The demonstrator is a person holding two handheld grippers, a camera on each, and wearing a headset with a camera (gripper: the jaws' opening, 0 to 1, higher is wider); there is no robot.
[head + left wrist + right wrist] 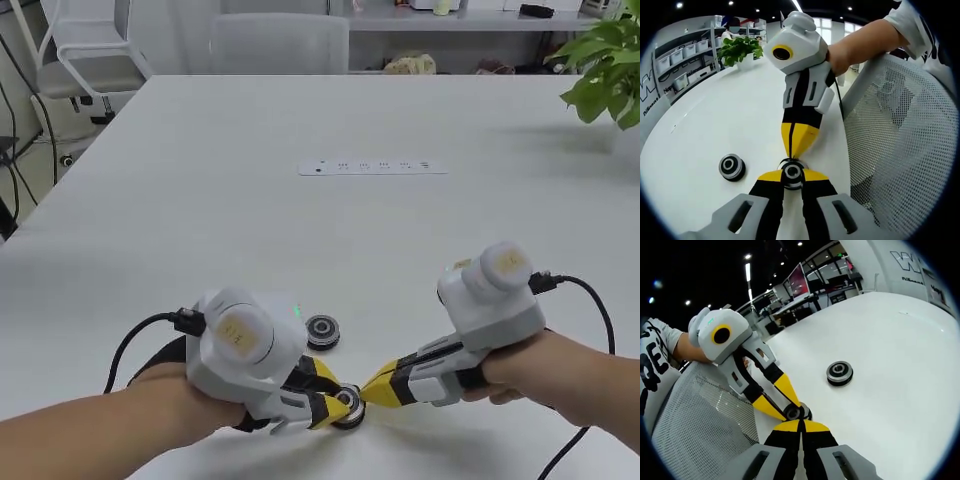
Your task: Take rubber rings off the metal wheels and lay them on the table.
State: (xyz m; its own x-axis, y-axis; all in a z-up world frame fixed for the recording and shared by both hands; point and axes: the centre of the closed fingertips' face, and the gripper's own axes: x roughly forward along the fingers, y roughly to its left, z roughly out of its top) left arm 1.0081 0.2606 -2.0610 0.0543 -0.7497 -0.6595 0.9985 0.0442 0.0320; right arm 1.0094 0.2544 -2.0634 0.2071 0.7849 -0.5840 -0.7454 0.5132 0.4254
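The left gripper (338, 402) is clamped on a wheel (349, 403) just above the table (300, 230) near its front edge. The right gripper (376, 390) has its jaws together, with the tips against that wheel's rim; whether they pinch anything cannot be told. A second wheel (322, 330) lies flat on the table just beyond the two grippers, apart from them, with a dark ring (840, 382) around it.
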